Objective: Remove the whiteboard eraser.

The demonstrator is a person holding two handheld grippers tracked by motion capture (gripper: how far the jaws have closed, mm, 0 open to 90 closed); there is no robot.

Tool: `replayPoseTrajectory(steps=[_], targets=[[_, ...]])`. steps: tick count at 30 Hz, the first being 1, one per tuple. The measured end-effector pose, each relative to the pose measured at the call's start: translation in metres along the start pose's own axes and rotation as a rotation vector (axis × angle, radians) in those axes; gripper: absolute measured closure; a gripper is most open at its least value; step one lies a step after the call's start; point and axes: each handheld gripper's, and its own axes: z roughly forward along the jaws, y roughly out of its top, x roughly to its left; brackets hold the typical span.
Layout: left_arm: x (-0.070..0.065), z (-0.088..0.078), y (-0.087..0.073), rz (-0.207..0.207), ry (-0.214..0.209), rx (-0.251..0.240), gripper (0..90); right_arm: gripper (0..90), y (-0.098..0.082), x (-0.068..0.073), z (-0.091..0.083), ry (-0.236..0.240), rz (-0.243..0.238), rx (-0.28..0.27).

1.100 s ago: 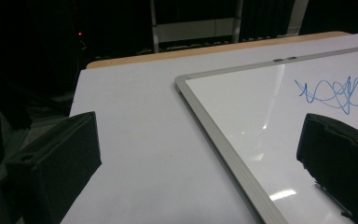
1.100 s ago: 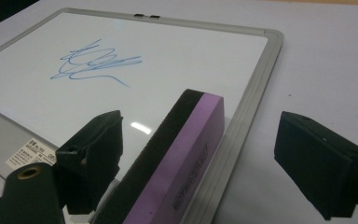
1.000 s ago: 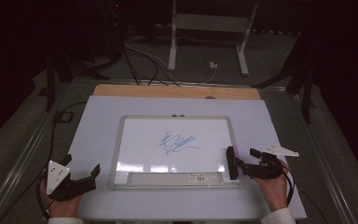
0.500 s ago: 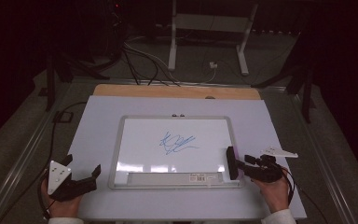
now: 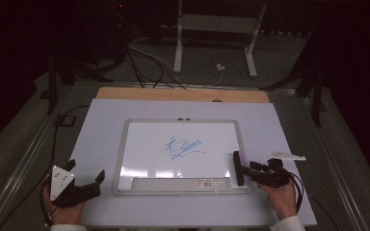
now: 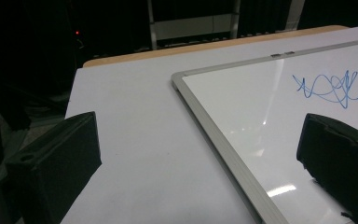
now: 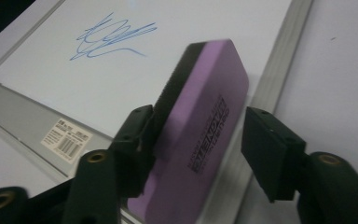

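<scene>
A dim room, seen from above, with a pale worktop (image 5: pixel 101 125). A framed whiteboard (image 5: pixel 149 149) lies flat in its middle. A loose blue scribble (image 5: pixel 183 147) sits near the board's centre, and a grey pen tray (image 5: pixel 173 183) with a barcode label runs along the near edge.

A person's hands come in from the bottom, each holding a pair of tongs. The left tongs (image 5: pixel 87 174) rest on the worktop just left of the board, spread wide with nothing between them.

The right tongs (image 5: pixel 245 173) reach in at the board's near right corner. A purple eraser (image 7: pixel 200 116) stands there on its long edge, on the board's right-hand frame. It is a slim block with a dark felt face. The eraser is between the jaws, which have just been opening a little. One pad touches the felt side, while the other stands just clear of the purple back, so the grip is released rather than clenched.

The eraser looks light, with a smooth, firm plastic back and a soft felt face that would give slightly under pressure. It probably needs only a moderate squeeze. The best hold appears to be across its two broad faces near the middle. From there it could be turned felt-down to wipe the scribble, which lies well apart from it, up and to the left. Standing on edge and ungripped, it could tip over easily.
</scene>
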Motion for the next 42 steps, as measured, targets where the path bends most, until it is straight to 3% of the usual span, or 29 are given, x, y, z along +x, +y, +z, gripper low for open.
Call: replayPoseTrajectory(steps=[11, 21, 25, 31, 42], targets=[[0.0, -0.001, 0.0, -0.001, 0.005, -0.003, 0.4, 34.5, 0.001, 0.004, 0.011, 0.05, 0.037, 0.045], [0.0, -0.002, 0.0, -0.003, 0.008, -0.004, 0.4, 36.2, 0.001, 0.008, 0.019, 0.075, 0.045, 0.069], [0.001, -0.003, 0.0, -0.003, 0.011, -0.006, 0.4, 39.6, 0.0, 0.012, 0.024, 0.053, 0.016, 0.099], [0.001, -0.003, 0.0, -0.004, 0.013, -0.006, 0.4, 40.7, 0.003, 0.015, 0.021, 0.021, -0.002, 0.074], [0.001, -0.003, -0.001, -0.005, 0.012, -0.003, 0.5, 40.7, 0.012, 0.018, 0.011, 0.024, -0.015, 0.013]])
